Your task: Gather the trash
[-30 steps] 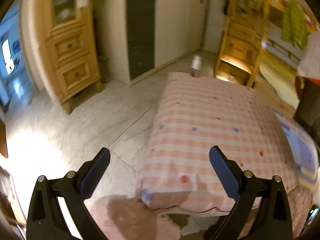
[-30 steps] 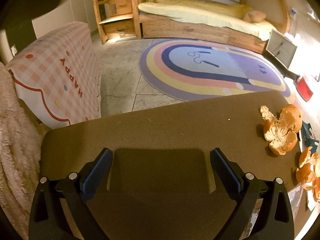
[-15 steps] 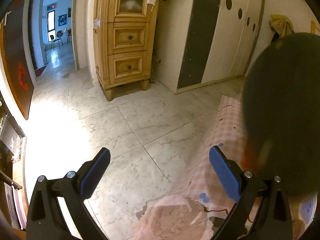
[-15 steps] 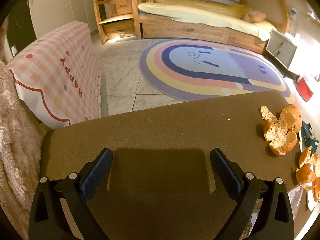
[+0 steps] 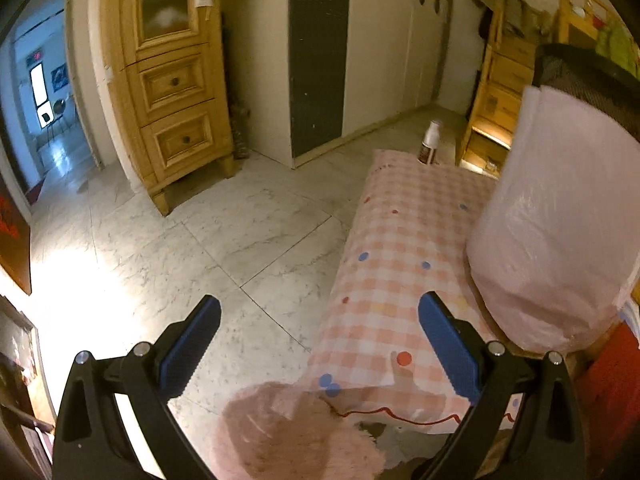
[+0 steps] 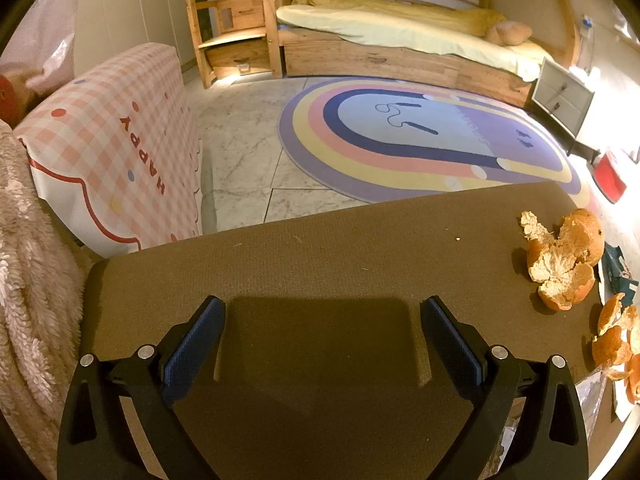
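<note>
Orange peels (image 6: pixel 562 258) lie at the right end of a brown table (image 6: pixel 320 264), with more peel (image 6: pixel 616 340) and wrappers (image 6: pixel 618 268) at the right edge. My right gripper (image 6: pixel 320 340) is open and empty above the table's middle, left of the peels. My left gripper (image 5: pixel 320 344) is open and empty, held over the floor and the checked cushion (image 5: pixel 400 264). A pink plastic bag in a black mesh bin (image 5: pixel 560 216) stands on the cushion at the right of the left wrist view.
A fluffy pink blanket (image 6: pixel 28 288) lies left of the table. A wooden cabinet (image 5: pixel 172 80), a bottle (image 5: pixel 430 148) and marble floor (image 5: pixel 240 232) lie ahead of the left gripper. A rainbow rug (image 6: pixel 420 140) and a wooden bed (image 6: pixel 400 40) lie beyond the table.
The left gripper's view swung left toward the cabinet, then back right; the pink-lined bin now shows at the right. The right gripper has stayed still.
</note>
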